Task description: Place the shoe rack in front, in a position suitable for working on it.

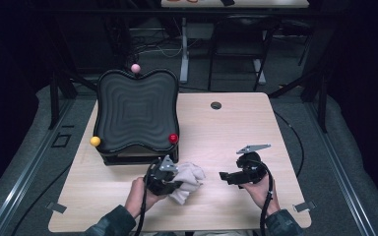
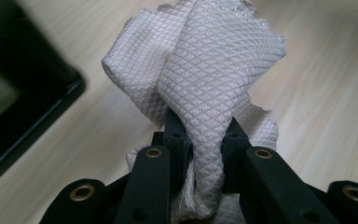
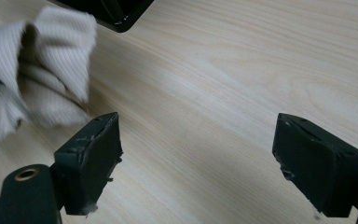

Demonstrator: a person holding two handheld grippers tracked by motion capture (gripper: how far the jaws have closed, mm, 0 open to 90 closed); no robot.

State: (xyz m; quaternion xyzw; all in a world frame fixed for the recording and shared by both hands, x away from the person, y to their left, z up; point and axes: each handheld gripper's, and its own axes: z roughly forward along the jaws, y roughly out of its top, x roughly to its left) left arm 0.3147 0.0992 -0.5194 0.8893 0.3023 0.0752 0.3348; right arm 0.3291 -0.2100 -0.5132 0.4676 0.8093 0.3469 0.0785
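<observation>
Between the left gripper (image 2: 204,140) jaws, a crumpled, diamond-weave cloth (image 2: 205,70); pinched tight.

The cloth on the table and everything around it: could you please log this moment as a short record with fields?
cloth: white, waffle-textured, bunched
left gripper: shut on the cloth
right gripper: jaws open, nothing between them, over bare wood
tray: black, ridged, at the table's far left, beyond the cloth
balls: pink, yellow and red at the tray's edges
table: light wood
</observation>
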